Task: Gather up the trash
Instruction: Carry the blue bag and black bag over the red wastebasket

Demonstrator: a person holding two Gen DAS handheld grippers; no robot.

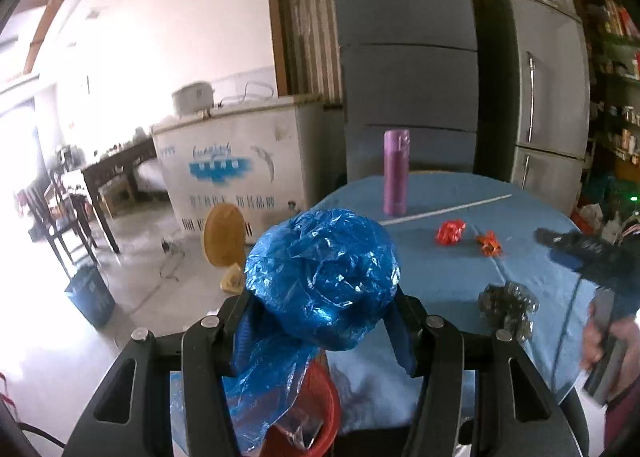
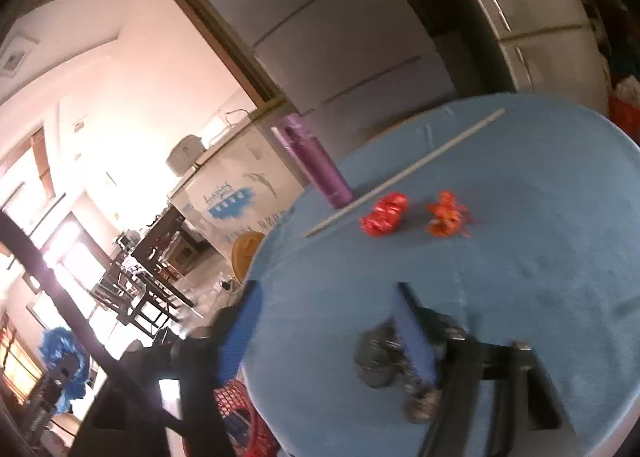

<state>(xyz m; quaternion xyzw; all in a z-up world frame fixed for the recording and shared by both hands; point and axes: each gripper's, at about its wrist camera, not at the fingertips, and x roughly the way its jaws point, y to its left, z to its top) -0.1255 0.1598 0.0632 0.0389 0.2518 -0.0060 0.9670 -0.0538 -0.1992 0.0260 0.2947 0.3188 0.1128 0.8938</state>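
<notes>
Left wrist view: left gripper [image 1: 320, 321] has its fingers closed on a crumpled blue plastic bag [image 1: 320, 277] — light, soft, crinkly film, likely slippery; the pinch is low on the wad, a loose tail hanging below toward the red basket [image 1: 316, 413] beneath the claw. Gripper held level, off the near edge of the blue table [image 1: 460, 249]. Right wrist view, blurred: right gripper [image 2: 324, 337] tilted, fingers spread wide, holding nothing; dark crumpled wrapper [image 2: 384, 357] lies against the inner face of its right finger — light, springy, best pinched across the middle. Red wrapper [image 2: 384, 215] and orange wrapper [image 2: 448, 219] lie well ahead of the claw.
</notes>
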